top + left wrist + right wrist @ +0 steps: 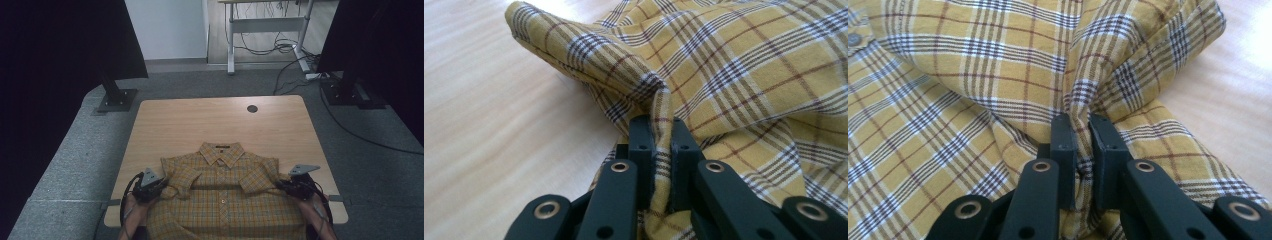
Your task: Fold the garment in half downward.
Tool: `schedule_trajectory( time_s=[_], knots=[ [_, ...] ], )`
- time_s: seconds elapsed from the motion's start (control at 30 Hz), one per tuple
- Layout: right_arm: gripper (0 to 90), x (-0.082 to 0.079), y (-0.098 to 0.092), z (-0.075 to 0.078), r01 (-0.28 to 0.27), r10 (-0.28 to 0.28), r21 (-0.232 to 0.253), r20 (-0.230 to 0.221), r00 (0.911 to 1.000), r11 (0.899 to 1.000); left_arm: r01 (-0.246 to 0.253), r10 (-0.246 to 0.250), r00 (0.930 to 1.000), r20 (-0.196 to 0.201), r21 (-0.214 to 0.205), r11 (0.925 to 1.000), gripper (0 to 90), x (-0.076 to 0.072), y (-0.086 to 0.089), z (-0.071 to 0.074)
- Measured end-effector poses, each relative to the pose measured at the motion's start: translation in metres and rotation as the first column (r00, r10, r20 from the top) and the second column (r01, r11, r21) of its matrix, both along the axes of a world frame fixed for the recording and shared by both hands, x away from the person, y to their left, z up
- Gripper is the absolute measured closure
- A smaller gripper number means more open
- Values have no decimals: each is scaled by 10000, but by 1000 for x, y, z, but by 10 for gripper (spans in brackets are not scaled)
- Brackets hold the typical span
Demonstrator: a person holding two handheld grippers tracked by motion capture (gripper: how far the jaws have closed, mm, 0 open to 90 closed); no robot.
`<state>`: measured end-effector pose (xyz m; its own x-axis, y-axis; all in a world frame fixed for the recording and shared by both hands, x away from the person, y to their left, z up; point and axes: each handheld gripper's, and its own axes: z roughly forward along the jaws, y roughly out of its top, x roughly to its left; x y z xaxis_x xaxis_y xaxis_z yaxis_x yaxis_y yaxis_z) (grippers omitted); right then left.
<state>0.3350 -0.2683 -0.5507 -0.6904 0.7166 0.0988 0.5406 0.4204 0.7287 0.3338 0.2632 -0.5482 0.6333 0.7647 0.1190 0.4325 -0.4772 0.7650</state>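
Observation:
A yellow plaid shirt [222, 197] lies front up on the near half of the wooden table [215, 122], collar toward the far side, sleeves folded over its chest. My left gripper [161, 186] is at the shirt's left edge, shut on a pinched ridge of the plaid cloth [663, 107]. At the shirt's right edge my right gripper [280, 186] is shut the same way on a fold of the shirt [1083, 100]. In both gripper views the fabric bunches up between the black jaws, and bare wood shows beside it.
A round cable hole [252, 108] sits near the table's far edge. Dark screens on stands [116, 95] flank the table on the grey carpet. A desk frame with loose cables [280, 47] stands farther back. The shirt's hem hangs toward the near table edge.

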Motion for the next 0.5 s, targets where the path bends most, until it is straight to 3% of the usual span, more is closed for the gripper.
schedule_trajectory(
  time_s=[0.23, 0.5],
  knots=[
    [812, 28, 7, 2, 365, -354, -404, 263, 9990, 9985, -330, 330, 9995, -8, 188, 9993, 839, 37, -4, 2],
    [812, 58, 5, 1, 697, -692, -173, 271, 9972, 9974, -592, 592, 9982, -51, 76, 9982, 840, 78, -7, 2]
  ],
)
